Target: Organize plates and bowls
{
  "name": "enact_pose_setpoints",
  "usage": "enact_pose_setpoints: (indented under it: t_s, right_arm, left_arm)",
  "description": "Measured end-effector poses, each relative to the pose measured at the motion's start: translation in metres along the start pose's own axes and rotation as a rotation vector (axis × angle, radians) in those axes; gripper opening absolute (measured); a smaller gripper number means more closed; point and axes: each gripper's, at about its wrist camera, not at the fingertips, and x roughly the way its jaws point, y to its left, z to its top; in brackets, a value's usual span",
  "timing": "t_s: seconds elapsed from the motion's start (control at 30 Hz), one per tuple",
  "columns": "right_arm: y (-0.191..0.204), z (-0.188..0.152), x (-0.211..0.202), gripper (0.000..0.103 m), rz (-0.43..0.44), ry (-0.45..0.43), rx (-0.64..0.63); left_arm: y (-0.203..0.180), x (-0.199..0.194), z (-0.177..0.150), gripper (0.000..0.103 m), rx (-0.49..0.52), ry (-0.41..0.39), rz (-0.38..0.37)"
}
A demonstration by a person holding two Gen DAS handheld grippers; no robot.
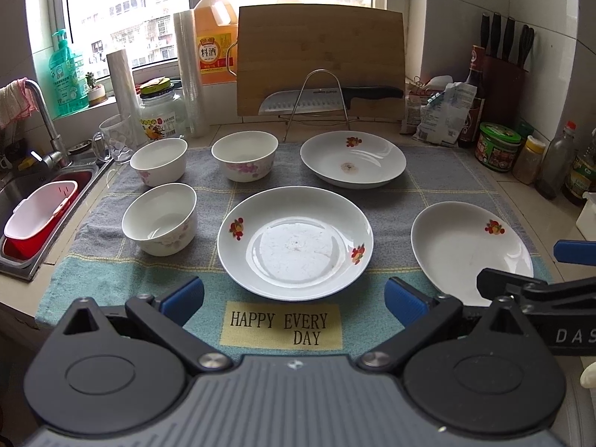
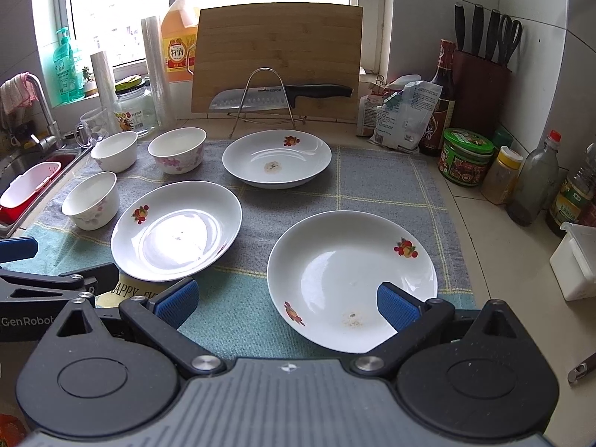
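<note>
Three white plates with fruit prints lie apart on a grey-and-teal mat (image 1: 439, 186): a middle plate (image 1: 295, 243) (image 2: 176, 230), a far plate (image 1: 352, 158) (image 2: 276, 158) and a right plate (image 1: 471, 252) (image 2: 351, 279). Three white floral bowls stand upright at the left: near (image 1: 159, 218) (image 2: 90, 199), far left (image 1: 158, 161) (image 2: 114, 151), far middle (image 1: 244, 155) (image 2: 177, 150). My left gripper (image 1: 294, 298) is open and empty, just short of the middle plate's near rim. My right gripper (image 2: 286, 303) is open and empty, with its right finger over the right plate's near part.
A sink (image 1: 26, 201) with a red-and-white basket lies at the left. A cutting board, a knife (image 1: 327, 98) on a wire rack, bottles and jars line the back. Condiment jars (image 2: 465, 156), bottles and a knife block stand at the right. A white box (image 2: 575, 260) sits at the right edge.
</note>
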Motion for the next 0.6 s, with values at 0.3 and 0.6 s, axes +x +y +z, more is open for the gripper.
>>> enact_pose_setpoints:
  t_s: [0.3, 0.6]
  right_arm:
    - [-0.023, -0.018, -0.014, 0.103, 0.044, -0.074, -0.036]
    - [-0.052, -0.047, -0.004, 0.103, 0.029, -0.073, -0.036]
  left_arm:
    - [-0.012, -0.009, 0.000, 0.102, 0.018, -0.080, -0.086]
    - [-0.027, 0.001, 0.002, 0.102, 0.041, -0.079, -0.199]
